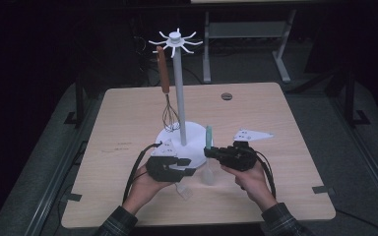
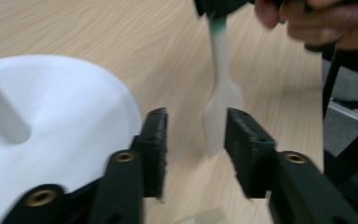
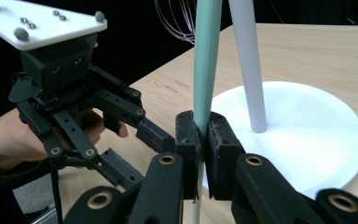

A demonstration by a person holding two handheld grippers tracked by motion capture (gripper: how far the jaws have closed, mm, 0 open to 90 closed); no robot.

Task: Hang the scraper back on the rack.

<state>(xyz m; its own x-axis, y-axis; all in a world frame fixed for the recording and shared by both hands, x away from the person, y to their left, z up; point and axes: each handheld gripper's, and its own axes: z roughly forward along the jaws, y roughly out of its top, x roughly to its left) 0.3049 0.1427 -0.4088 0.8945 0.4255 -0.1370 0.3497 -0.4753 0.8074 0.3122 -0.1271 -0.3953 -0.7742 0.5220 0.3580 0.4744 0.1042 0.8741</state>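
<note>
Just in front of the white stand (image 1: 193, 133) on the bench (image 1: 123, 123), your right gripper (image 3: 204, 140) has its jaws clamped on the green handle of a spatula (image 3: 206, 60), holding it upright. Your left gripper (image 2: 195, 135) has its jaws parted, the spatula's pale blade between them, untouched.

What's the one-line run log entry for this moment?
right gripper: shut on spatula handle | left gripper: open around its blade | whisk: hanging on rack
</note>
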